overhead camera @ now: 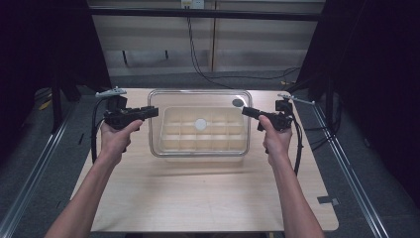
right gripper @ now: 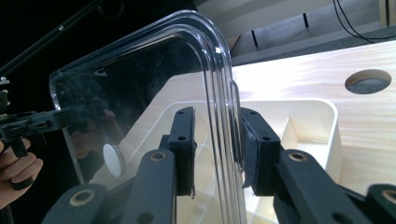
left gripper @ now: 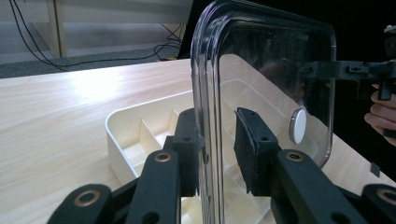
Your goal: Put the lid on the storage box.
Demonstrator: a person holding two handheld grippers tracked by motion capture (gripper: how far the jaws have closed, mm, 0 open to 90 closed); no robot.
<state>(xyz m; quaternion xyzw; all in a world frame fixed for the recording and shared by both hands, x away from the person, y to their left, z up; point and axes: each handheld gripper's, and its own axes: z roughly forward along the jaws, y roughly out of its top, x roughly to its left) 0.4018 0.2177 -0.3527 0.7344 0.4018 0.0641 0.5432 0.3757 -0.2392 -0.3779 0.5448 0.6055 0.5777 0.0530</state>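
We hold the clear lid point(overhead camera: 198, 94) level over the divided tray point(overhead camera: 171, 144), left gripper point(overhead camera: 151, 112) and right gripper point(overhead camera: 246, 111) clamped on opposite rims to keep it from tilting.

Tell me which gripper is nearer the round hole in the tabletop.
Right. The right gripper grips the clear lid's edge right beside the hole; the left gripper grips the lid's opposite edge.
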